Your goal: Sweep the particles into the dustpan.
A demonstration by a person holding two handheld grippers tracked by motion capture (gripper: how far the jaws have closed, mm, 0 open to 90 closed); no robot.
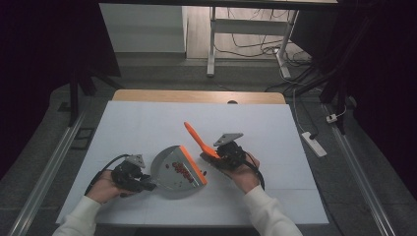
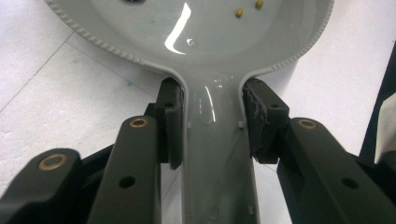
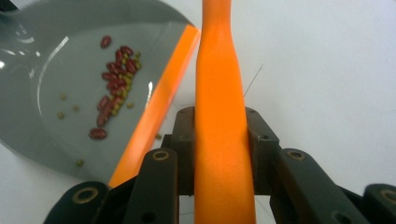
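- Left hand (image 1: 104, 187) comes in at about 7 o'clock of the high view and rests on the white worktop (image 1: 147, 123), holding the left gripper (image 1: 147, 186) low and pointing toward 3 o'clock.
- Left gripper fingers (image 2: 169, 122) are clamped on the grey dustpan handle (image 2: 217, 154); in the left gripper view both pads press the neck of the handle from either side, just below where it widens into the pan.
- Black cable (image 1: 101, 169) loops from the left gripper back around the hand.
- Grey dustpan (image 1: 169, 172) lies flat on the worktop near centre, between the two grippers, handle toward 9 o'clock, open mouth toward 3 o'clock.
- Orange lip (image 1: 193, 164) runs along the dustpan's mouth, slanting from 11 to 5 o'clock.
- Red beans (image 1: 182, 169) sit in a small heap inside the pan just behind the orange lip; the right gripper view shows small yellow-green beans (image 3: 122, 100) mixed in and scattered around them.
- A few stray bits lie on the worktop just past the lip; too small to tell what they are.
- Orange brush handle (image 1: 196, 137) sticks up and away toward 11 o'clock from the right gripper, tilted, its far tip above the worktop.
- Right gripper (image 1: 215, 156) sits just right of the dustpan's mouth, near but apart from the lip.
- Right gripper fingers (image 3: 184, 149) are clamped on the orange handle, one pad on each flat side.
- Right hand (image 1: 244, 172) enters at about 5 o'clock, white sleeve (image 1: 268, 214) showing.
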